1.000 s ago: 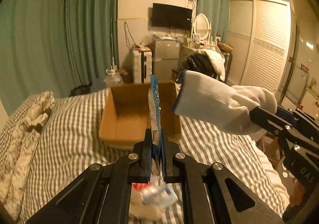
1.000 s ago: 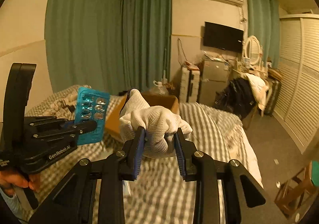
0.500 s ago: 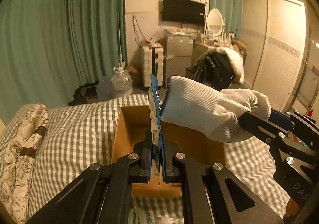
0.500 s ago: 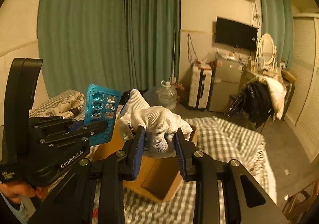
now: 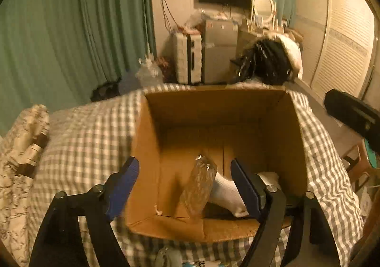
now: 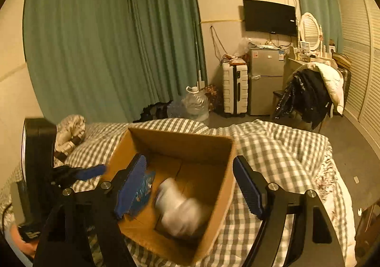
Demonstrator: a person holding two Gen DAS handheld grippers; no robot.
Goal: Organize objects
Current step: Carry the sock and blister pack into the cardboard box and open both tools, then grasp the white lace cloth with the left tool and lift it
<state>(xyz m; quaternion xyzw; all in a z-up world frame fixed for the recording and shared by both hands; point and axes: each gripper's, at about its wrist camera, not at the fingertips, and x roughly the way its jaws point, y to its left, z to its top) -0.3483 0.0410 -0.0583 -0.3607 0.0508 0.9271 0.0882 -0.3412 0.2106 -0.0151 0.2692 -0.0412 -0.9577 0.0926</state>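
Note:
An open cardboard box (image 5: 152, 148) stands on the checked bed; it also shows in the right wrist view (image 6: 223, 172). Inside it lie a blister pack (image 5: 198, 186) and a white glove (image 5: 225, 189). In the right wrist view the glove (image 6: 180, 205) is blurred with motion and the teal blister pack (image 6: 142, 193) sits at the box's left side. My left gripper (image 5: 185, 186) is open and empty over the box's near edge. My right gripper (image 6: 190, 186) is open and empty above the box. The left gripper also shows at the left of the right wrist view (image 6: 78, 172).
A patterned pillow (image 5: 21, 148) lies at the bed's left. A small packet (image 5: 180, 259) lies on the bed in front of the box. Beyond the bed are a water jug (image 6: 196, 100), a suitcase (image 6: 235, 89), a fridge (image 6: 266, 77) and a chair with clothes (image 6: 311, 93).
Both grippers moved over the box and opened. The left let go of the blister pack and the right let go of the white glove; both objects are now in the box.

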